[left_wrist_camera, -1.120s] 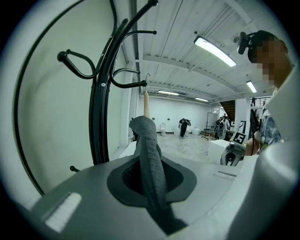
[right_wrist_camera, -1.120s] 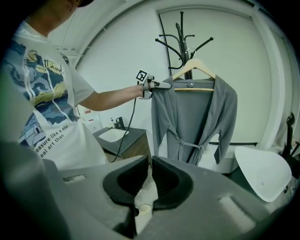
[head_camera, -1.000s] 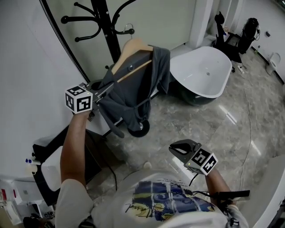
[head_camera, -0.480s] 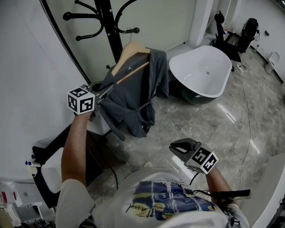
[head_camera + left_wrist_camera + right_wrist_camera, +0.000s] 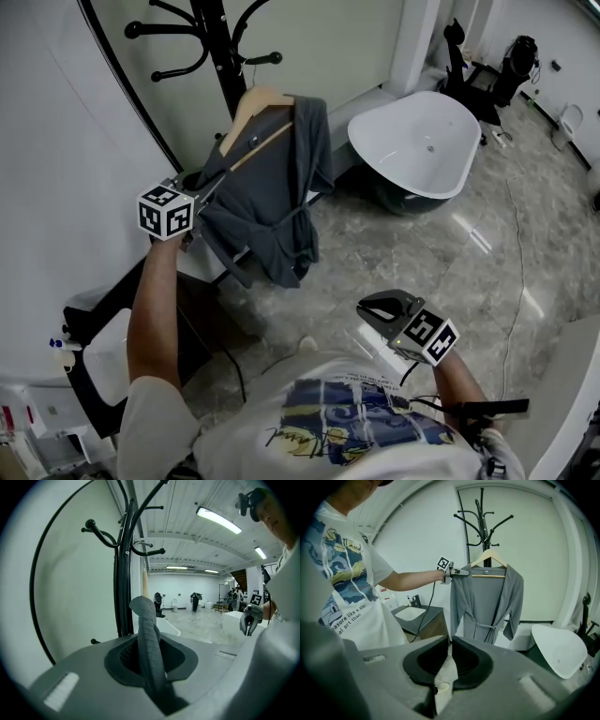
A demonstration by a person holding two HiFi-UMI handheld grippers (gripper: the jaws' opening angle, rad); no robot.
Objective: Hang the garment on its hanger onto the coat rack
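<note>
**Desk:** As its jaws begin to part, what does the left gripper (image 5: 206, 194) have?

**Photographer:** It pinches a fold of the grey robe (image 5: 267, 187) near one shoulder, and the cloth is drawn taut toward it. The robe sits on a wooden hanger (image 5: 253, 98), right up against the upper arms of the black coat rack (image 5: 211, 37).

**Desk:** And the other hand?

**Photographer:** The right gripper (image 5: 375, 309) is held low, well apart from the robe, with its jaws drawn together. A pale scrap shows in the slit between them, and I cannot tell what it is.

**Desk:** What is the risk from here?

**Photographer:** If the hook is not properly over an arm, letting go would likely drop the hanger and robe to the floor. The sideways pull could also drag the shoulder off the hanger's end. Fabric snagged in the jaws might swing the hanger loose as the gripper backs away.

**Desk:** What can't be seen?

**Photographer:** Whether the hook is seated. It is too small against the pole in both the head view and the right gripper view. The fold fills the middle of the left gripper view, and the robe hides the foot of the rack.
</note>
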